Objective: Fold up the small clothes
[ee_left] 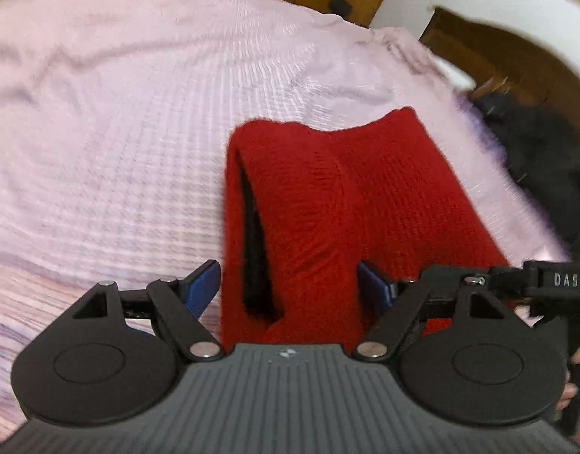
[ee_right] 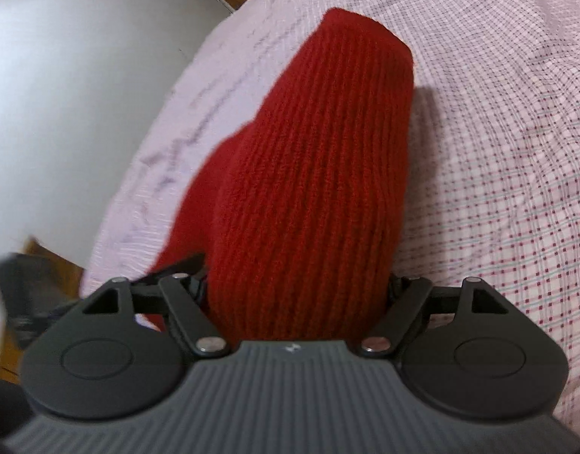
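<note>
A thick red ribbed knit garment point(ee_left: 365, 189) is folded into a long bundle over the pink bedspread point(ee_left: 119, 132). My left gripper point(ee_left: 290, 276) straddles its near end, and its blue pads point(ee_left: 204, 283) press the sides of the fold, so the jaws stand wide but gripping. In the right wrist view the same garment point(ee_right: 327, 151) fills the gap of my right gripper point(ee_right: 297, 283). It hides the fingertips and casts a shadow on the checked bedspread point(ee_right: 498, 189). Part of the right gripper point(ee_left: 547, 283) shows at the far right of the left wrist view, close beside the left one.
A dark heap of clothing point(ee_left: 547, 159) lies at the bed's right edge, in front of the wooden headboard point(ee_left: 498, 56). A white wall or cabinet face point(ee_right: 62, 94) and a strip of wooden floor point(ee_right: 44, 257) border the bed. A person's fingers point(ee_left: 577, 355) show at the right.
</note>
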`<state>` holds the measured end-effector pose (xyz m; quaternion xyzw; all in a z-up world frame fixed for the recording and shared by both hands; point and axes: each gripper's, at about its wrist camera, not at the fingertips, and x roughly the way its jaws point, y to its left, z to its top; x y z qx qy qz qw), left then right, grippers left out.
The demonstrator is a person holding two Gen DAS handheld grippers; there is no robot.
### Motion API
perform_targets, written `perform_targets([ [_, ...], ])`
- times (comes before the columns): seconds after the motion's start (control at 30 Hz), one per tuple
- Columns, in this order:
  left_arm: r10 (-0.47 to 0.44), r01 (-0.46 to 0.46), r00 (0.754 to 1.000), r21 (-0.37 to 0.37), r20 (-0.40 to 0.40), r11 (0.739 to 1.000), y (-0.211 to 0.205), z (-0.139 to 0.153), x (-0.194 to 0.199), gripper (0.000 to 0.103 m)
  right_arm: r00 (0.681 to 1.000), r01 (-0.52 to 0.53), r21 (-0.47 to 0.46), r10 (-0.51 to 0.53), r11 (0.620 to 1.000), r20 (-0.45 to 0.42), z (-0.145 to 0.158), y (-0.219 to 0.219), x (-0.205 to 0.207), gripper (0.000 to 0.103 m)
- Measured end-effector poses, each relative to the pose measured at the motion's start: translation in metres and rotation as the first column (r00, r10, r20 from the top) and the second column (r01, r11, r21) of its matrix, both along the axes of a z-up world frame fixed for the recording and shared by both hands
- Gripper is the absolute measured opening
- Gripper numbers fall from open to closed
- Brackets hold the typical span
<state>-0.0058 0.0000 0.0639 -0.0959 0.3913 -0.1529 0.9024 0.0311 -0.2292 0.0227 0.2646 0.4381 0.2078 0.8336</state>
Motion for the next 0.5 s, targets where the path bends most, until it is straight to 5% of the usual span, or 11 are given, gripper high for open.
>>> perform_targets([
  [0.13,-0.004,-0.011,0.996,0.162,0.093,0.987,-0.017,0.006,-0.015,0.087,0.997,-0.011,-0.051,0.015,0.999,0.073,-0.005,0.006,-0.008,0.083],
  [0.23,0.018,-0.039,0.994,0.201,0.107,0.979,-0.019,0.003,-0.015,0.091,0.980,-0.064,-0.195,0.098,0.979,0.173,0.002,0.026,-0.010,0.085],
  [0.3,0.050,-0.063,0.996,0.175,0.080,0.983,-0.014,-0.002,-0.016,0.095,0.968,-0.081,-0.249,0.136,0.965,0.212,0.002,0.033,-0.009,0.086],
  [0.5,0.107,-0.108,0.994,0.047,0.017,0.993,0.000,-0.010,-0.006,0.102,0.989,-0.024,-0.099,0.037,0.995,0.140,-0.009,0.006,-0.009,0.091],
])
